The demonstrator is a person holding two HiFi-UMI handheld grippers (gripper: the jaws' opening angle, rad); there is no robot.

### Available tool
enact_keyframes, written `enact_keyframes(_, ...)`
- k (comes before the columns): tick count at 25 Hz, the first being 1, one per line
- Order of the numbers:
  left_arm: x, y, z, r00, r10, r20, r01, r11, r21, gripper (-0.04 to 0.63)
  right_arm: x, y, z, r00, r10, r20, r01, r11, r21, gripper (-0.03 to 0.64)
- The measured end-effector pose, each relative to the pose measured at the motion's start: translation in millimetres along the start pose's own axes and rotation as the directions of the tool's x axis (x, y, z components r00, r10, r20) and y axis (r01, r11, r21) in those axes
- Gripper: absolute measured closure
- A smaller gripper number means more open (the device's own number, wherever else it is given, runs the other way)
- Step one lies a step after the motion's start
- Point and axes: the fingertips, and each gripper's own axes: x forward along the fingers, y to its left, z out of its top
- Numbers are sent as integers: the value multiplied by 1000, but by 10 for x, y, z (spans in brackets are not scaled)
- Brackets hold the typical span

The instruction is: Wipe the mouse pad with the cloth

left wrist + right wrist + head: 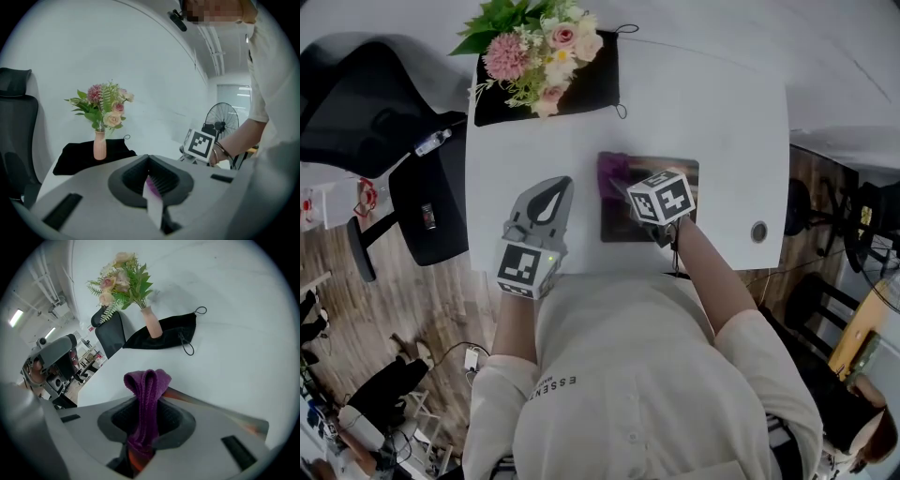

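Observation:
A dark mouse pad (623,225) lies on the white table (722,131), near its front edge. My right gripper (628,190) hangs over the pad's left part, shut on a folded purple cloth (612,173). In the right gripper view the cloth (146,380) loops up out of the shut jaws of that gripper (144,430). My left gripper (551,186) hovers over bare table to the left of the pad. Its jaws look shut with nothing in them (152,187). The right gripper's marker cube (202,144) shows to its right.
A pink vase of flowers (539,52) stands on a black cloth (592,82) at the table's far edge. A black office chair (366,103) stands off the left side. A round cable hole (758,231) sits near the right front corner. A fan (224,123) stands beyond.

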Motion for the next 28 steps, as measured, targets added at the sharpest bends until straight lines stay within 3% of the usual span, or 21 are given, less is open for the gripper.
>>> enact_keyframes(18, 489, -584, 99, 999, -33, -11, 33, 998, 47, 595, -641, -825, -437, 996, -84, 20, 80, 986, 147, 517)
enact_keyframes(28, 609, -833, 134, 999, -46, -4, 46, 998, 53, 595, -964, -1207, -652, 990, -141, 27, 135, 977, 164, 515)
